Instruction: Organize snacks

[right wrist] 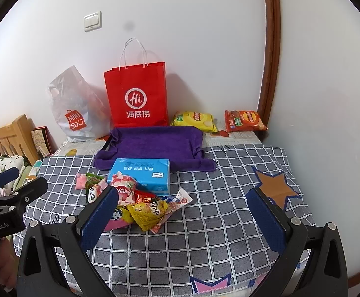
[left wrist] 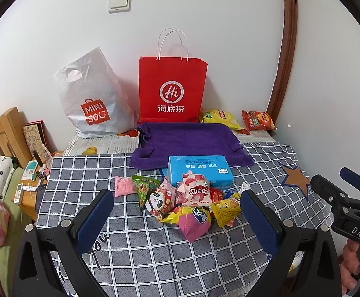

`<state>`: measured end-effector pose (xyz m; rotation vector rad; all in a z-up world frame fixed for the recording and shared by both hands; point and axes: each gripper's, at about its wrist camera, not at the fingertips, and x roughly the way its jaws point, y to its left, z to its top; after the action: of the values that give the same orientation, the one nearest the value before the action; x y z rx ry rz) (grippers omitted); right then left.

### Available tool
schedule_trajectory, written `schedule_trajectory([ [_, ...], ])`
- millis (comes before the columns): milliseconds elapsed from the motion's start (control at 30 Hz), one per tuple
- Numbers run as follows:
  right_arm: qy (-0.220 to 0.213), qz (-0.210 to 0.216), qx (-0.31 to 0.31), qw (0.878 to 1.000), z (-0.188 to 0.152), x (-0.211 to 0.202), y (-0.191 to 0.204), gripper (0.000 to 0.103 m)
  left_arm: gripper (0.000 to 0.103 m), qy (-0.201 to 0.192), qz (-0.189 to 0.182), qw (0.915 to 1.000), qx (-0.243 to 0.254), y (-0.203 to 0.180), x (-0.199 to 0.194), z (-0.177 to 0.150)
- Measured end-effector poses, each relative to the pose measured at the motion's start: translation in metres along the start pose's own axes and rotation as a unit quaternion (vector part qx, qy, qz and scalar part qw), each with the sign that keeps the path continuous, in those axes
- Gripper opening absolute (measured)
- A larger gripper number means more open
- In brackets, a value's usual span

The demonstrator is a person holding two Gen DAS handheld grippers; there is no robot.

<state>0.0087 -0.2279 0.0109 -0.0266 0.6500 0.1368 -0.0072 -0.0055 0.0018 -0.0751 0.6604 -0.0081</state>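
Note:
A heap of small snack packets [left wrist: 180, 203] lies on the checked cloth, also in the right wrist view [right wrist: 140, 205]. Among them are a pink packet [left wrist: 194, 222], a panda packet [left wrist: 161, 199] and a yellow packet [left wrist: 225, 209]. A blue tissue pack [left wrist: 199, 170] sits just behind the heap. A purple towel-lined tray [left wrist: 190, 141] is behind that. My left gripper [left wrist: 177, 212] is open and empty, its tips either side of the heap. My right gripper [right wrist: 182, 209] is open and empty, just right of the heap.
A red paper bag [left wrist: 171, 89] and a white MINISO plastic bag [left wrist: 91, 99] stand against the wall. A yellow chip bag [left wrist: 219, 118] and an orange chip bag [left wrist: 258, 120] lie at the back right. A cluttered wooden side table [left wrist: 26, 188] is left.

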Motion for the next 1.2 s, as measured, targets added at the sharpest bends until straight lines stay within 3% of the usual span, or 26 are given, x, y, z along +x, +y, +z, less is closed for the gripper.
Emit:
schedule_trajectory([
  [700,-0.007,0.01,-0.022,1.0,-0.001,0.027,0.013,0.103,0.102,0.02,-0.003,0.9998,-0.005,0.014,0.042,0.003],
  [967,0.038,0.017,-0.011,0.999,-0.013,0.072,0.003,0.097,0.102,0.05,0.0,0.9987,-0.013,0.027,0.082,-0.004],
  [1200,0.078,0.055,-0.022,0.995,-0.028,0.114,0.016,0.094,0.102,0.088,0.013,0.9953,-0.039,0.052,0.116,-0.011],
])
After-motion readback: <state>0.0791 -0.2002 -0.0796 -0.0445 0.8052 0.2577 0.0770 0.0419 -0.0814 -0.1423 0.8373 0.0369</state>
